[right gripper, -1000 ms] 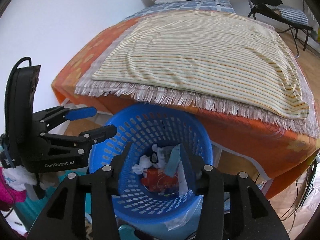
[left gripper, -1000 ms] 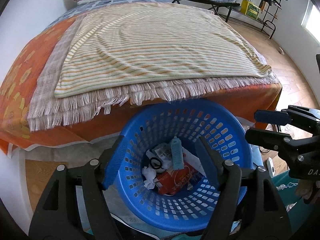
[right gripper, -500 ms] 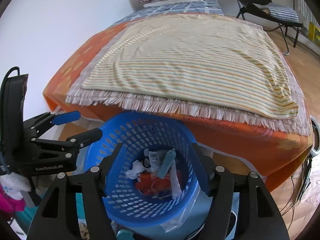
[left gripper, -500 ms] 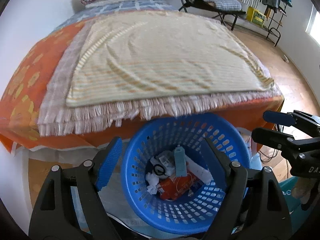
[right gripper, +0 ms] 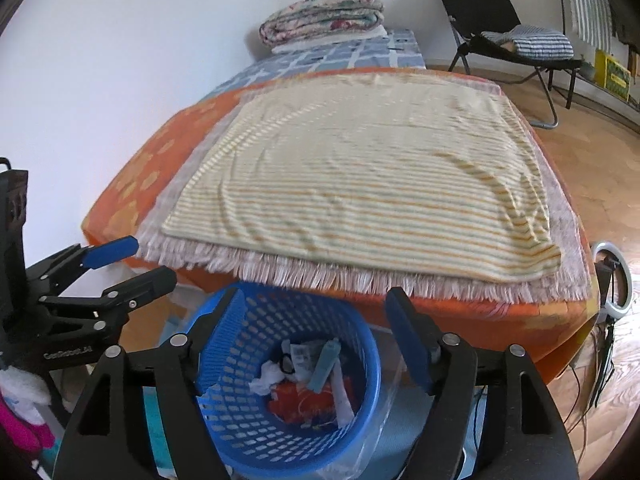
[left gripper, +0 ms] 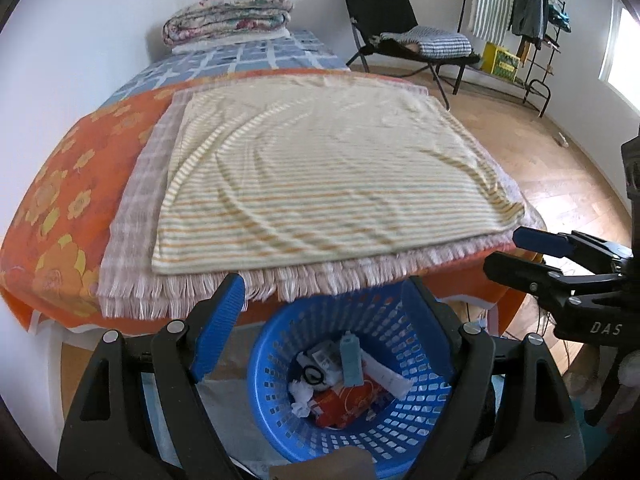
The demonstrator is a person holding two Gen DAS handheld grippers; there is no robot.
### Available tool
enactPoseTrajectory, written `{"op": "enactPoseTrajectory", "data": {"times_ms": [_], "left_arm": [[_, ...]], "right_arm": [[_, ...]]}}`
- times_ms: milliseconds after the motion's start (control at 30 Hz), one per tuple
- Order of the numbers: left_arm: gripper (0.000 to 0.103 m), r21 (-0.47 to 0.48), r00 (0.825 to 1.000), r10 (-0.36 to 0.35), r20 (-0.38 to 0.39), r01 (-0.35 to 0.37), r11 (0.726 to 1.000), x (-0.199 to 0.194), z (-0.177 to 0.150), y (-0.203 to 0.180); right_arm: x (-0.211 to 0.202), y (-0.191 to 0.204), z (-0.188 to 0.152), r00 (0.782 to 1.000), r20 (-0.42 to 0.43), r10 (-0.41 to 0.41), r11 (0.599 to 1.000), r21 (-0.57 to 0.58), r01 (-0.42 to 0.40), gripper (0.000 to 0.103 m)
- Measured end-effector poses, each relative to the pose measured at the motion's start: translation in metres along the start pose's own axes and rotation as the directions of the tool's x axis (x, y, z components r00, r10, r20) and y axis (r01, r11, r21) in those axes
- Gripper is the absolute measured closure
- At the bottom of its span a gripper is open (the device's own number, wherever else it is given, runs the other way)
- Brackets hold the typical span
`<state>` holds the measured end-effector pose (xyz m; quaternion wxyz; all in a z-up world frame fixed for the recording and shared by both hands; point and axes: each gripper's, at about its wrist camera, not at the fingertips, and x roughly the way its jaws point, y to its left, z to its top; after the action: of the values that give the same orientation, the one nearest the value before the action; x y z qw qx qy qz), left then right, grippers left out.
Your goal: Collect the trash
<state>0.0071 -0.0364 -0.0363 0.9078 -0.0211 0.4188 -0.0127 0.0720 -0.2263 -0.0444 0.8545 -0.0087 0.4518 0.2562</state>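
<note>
Both tongs hang above a blue basket (left gripper: 404, 436) that stands on the floor at the foot of a bed (left gripper: 64, 208). The left tongs (left gripper: 324, 320) are spread wide and nothing is between their blue pads. The right tongs (right gripper: 316, 332) have just been opening and are also spread, with nothing between them. The trash (left gripper: 344, 380) lies at the bottom of the basket, below and ahead of both tongs: a red wrapper (right gripper: 304, 396), crumpled white paper (right gripper: 266, 378), a light blue tube (right gripper: 326, 364) and a black ring (left gripper: 314, 374). Beyond the tongs, a striped cloth (left gripper: 320, 176) lies flat on the bed over a fringed blanket (left gripper: 132, 216). Folded quilts (right gripper: 324, 16) rest at the far end of the bed.
</note>
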Motion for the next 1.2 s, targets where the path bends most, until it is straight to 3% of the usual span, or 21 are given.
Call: {"op": "enactPoseTrajectory", "data": {"times_ms": [200,333,633,733,900,1200], "left_arm": [[0.02,0.002,0.999,0.003,0.037,-0.003,1.0,-0.012,0.016,-0.005],[0.005,0.003,0.998,0.021,0.064,-0.021,1.0,-0.022,0.031,-0.008],[0.004,0.028,0.989,0.034,0.142,-0.038,0.999,-0.041,0.07,-0.007],[0.004,0.024,0.987,0.041,0.156,-0.046,0.999,-0.04,0.081,-0.005],[0.003,-0.021,0.99,0.031,0.137,-0.029,0.999,-0.028,0.092,0.004],[0.003,-0.05,0.996,0.051,0.076,-0.047,0.998,0.005,0.1,0.012]], "right_arm": [[-0.007,-0.003,0.011,1.0,0.027,-0.003,1.0,0.008,0.003,0.03],[-0.014,-0.001,0.023,0.999,0.049,-0.001,1.0,0.001,0.001,0.03],[-0.027,-0.004,0.057,0.996,0.091,-0.001,1.0,-0.005,0.002,0.029],[-0.03,-0.006,0.067,0.994,0.111,-0.005,1.0,-0.001,0.005,0.024],[-0.028,-0.01,0.084,0.991,0.134,-0.007,1.0,0.008,0.006,0.023],[0.003,-0.017,0.098,0.996,0.089,0.012,0.999,0.033,-0.015,0.023]]}}
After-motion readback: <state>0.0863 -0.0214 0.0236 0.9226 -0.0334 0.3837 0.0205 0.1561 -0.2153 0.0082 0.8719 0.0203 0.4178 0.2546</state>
